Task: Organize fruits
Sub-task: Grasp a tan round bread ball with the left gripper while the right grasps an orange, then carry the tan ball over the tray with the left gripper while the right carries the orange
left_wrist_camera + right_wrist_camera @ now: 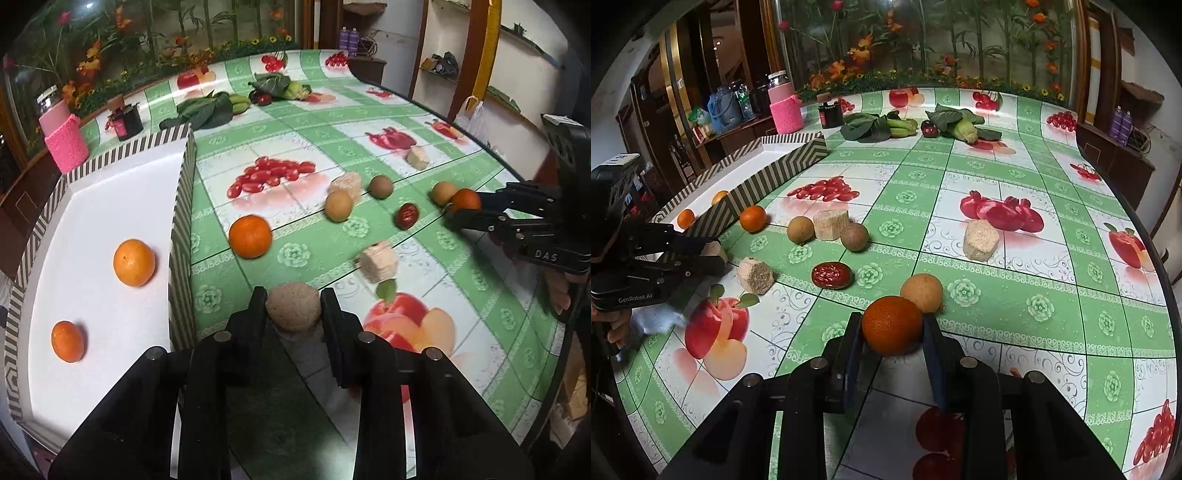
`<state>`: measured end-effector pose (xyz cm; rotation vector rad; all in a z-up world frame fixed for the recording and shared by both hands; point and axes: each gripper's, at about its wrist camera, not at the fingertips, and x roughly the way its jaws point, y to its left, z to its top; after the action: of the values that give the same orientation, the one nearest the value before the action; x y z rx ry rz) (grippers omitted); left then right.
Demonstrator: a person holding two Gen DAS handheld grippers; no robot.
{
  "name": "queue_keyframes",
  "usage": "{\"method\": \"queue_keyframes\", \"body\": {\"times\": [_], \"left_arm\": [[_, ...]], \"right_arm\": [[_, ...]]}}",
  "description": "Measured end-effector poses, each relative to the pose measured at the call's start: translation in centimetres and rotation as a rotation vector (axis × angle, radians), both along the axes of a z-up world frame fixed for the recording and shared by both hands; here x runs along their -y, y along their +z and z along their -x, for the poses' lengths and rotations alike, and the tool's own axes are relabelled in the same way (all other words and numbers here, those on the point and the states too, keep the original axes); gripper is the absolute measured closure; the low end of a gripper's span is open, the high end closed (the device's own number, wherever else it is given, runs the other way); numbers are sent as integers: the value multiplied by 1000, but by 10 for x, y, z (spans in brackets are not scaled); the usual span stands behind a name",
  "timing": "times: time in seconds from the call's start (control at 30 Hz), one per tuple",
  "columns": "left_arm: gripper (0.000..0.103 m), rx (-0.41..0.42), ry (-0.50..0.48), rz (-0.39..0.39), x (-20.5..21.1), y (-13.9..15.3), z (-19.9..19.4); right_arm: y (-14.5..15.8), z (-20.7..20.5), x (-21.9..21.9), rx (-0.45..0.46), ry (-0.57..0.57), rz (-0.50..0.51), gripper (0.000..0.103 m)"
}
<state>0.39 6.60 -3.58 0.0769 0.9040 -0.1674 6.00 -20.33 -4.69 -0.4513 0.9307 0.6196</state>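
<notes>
In the left wrist view my left gripper (293, 295) is shut on a round beige crumbly ball (293, 312) resting on the tablecloth, just right of the striped white box (181, 206). Two oranges (134, 262) lie inside the box, and a third orange (250, 236) sits outside by its wall. In the right wrist view my right gripper (892, 320) is shut on a small orange (892, 325), with a tan round fruit (921, 292) touching it from behind. A red date (832, 275) lies further left.
Beige blocks (980, 240), two brown round fruits (800, 229) and another block (380, 260) are scattered mid-table. A pink bottle (66, 144), a dark jar (123, 123), leafy greens (207, 110) and corn (966, 131) stand at the far end. The table edge curves on the right.
</notes>
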Motion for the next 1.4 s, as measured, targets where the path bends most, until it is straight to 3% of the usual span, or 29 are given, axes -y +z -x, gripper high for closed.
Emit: {"method": "queue_keyframes", "body": {"times": [0.57, 1.4], "left_arm": [[75, 82, 38, 57, -9, 29, 12], [75, 121, 176, 120, -86, 28, 26]], "right_arm": [[26, 24, -21, 80, 29, 31, 72], [30, 49, -133, 117, 189, 75, 72]]}}
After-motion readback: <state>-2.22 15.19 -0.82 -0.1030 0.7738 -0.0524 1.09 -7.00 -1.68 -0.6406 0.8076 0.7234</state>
